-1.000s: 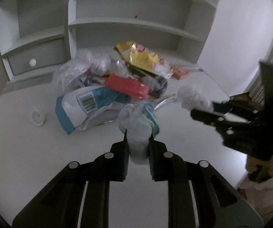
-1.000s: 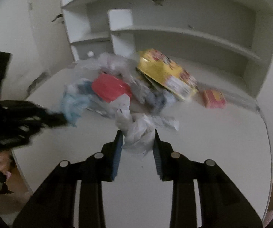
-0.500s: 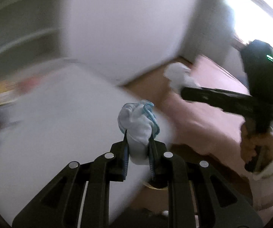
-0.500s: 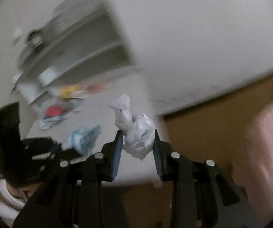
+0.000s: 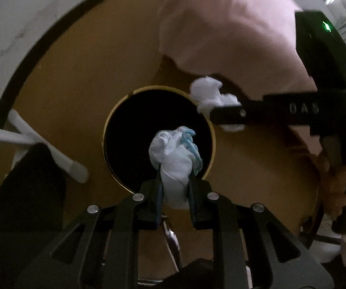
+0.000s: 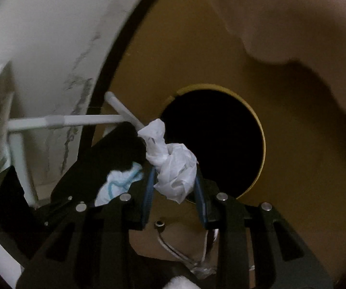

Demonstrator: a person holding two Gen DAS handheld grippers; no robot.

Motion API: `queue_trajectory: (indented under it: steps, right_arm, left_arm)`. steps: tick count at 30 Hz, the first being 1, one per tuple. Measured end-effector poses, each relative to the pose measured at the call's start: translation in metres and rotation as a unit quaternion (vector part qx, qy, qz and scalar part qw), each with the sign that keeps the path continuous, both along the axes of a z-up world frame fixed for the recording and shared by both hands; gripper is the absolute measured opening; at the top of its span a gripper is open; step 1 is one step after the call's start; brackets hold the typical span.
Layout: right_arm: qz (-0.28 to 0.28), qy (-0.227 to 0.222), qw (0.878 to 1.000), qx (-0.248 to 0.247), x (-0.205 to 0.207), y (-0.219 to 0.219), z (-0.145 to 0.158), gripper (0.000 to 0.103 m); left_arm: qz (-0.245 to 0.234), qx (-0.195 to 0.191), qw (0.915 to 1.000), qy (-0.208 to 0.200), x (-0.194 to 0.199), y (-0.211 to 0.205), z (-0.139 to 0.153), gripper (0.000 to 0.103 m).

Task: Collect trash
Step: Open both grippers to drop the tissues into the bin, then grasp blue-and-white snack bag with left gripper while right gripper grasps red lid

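Far left, white chair or table legs (image 5: 28, 137) cross over an ochre floor (image 5: 76, 77) beside a scuffed white wall (image 5: 16, 24). Centre, a round bin (image 5: 115, 120) with a thin gold rim and black interior, apparently a trash can seen from above; the left gripper (image 5: 175, 180), jaws nearly closed, pinches a crumpled white-and-blue face mask (image 5: 173, 154) directly over the bin's opening. Right, the right gripper (image 6: 175, 180), jaws narrowly parted, clamps a wad of crumpled white tissue (image 6: 173, 168) at the bin's rim, with pink fabric (image 5: 221, 24), possibly bedding, behind.
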State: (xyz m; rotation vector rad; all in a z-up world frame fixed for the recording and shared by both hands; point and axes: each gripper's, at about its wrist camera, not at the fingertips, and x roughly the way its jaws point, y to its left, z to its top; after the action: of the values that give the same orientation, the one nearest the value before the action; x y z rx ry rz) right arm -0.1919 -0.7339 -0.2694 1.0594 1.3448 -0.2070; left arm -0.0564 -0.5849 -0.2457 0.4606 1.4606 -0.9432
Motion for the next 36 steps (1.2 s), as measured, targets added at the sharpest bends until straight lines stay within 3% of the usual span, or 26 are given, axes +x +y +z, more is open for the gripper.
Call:
queue_trajectory:
  steps: [7,8,9,10,11,15,17,19,20,21,22,24,26,28,31,34,36]
  right_arm:
    - [-0.01,-0.006,1.0,0.013,-0.005,-0.007,0.002,0.032]
    - [-0.015,-0.007,1.0,0.022,-0.008,-0.007,0.002,0.035]
    - [-0.019,-0.005,1.0,0.024,-0.008,-0.01,0.002,0.057]
    - [-0.025,-0.005,0.999,0.019,-0.01,-0.013,0.005,0.084]
    - [-0.033,-0.007,0.999,0.006,-0.01,-0.017,0.011,0.09]
    - [-0.081,-0.027,0.995,-0.055,-0.025,-0.039,0.061,0.09]
    - [-0.109,-0.037,0.982,-0.148,-0.037,-0.044,0.106,0.09]
    - [-0.13,-0.061,0.948,-0.284,-0.048,-0.039,0.168,0.096]
    - [-0.138,-0.083,0.929,-0.333,-0.052,-0.032,0.195,0.097]
    - [-0.148,-0.115,0.903,-0.386,-0.055,-0.02,0.227,0.097]
    - [-0.15,-0.135,0.887,-0.415,-0.055,-0.009,0.246,0.097]
    - [-0.129,-0.189,0.869,-0.439,-0.044,0.017,0.279,0.097]
    - [-0.094,-0.215,0.863,-0.448,-0.024,0.043,0.292,0.097]
    - [-0.04,-0.229,0.861,-0.453,0.009,0.077,0.296,0.097]
    - [0.044,-0.259,0.856,-0.445,0.059,0.131,0.296,0.097]
    - [0.12,-0.297,0.857,-0.404,0.106,0.184,0.298,0.097]
    - [0.168,-0.32,0.853,-0.377,0.135,0.224,0.303,0.097]
  left_arm:
    - [0.007,-0.01,0.9999,0.012,0.0,-0.001,-0.005,0.019]
    - [0.013,-0.013,0.9997,0.015,0.002,-0.001,-0.003,0.032]
    - [0.018,-0.015,0.9995,0.02,-0.003,-0.008,-0.005,0.062]
    - [0.025,-0.021,0.999,0.029,-0.003,-0.007,-0.003,0.079]
    - [0.027,-0.027,0.9989,0.029,-0.008,-0.006,0.002,0.093]
    - [0.011,-0.067,0.9977,0.003,-0.027,-0.007,0.034,0.093]
    - [-0.006,-0.128,0.9914,-0.026,-0.04,-0.003,0.071,0.093]
    - [-0.037,-0.206,0.9749,-0.074,-0.056,0.006,0.123,0.093]
    - [-0.05,-0.254,0.9592,-0.114,-0.067,0.016,0.165,0.093]
    - [-0.053,-0.275,0.9511,-0.129,-0.071,0.024,0.187,0.094]
    - [-0.054,-0.306,0.9384,-0.152,-0.075,0.038,0.224,0.095]
    - [-0.047,-0.329,0.9239,-0.191,-0.074,0.066,0.272,0.096]
    - [-0.02,-0.332,0.9071,-0.257,-0.069,0.101,0.307,0.096]
    - [0.041,-0.305,0.8873,-0.343,-0.054,0.151,0.334,0.096]
    - [0.147,-0.243,0.8714,-0.4,-0.023,0.233,0.349,0.096]
    - [0.255,-0.162,0.8583,-0.415,0.009,0.315,0.346,0.096]
    - [0.328,-0.112,0.844,-0.409,0.032,0.383,0.337,0.096]
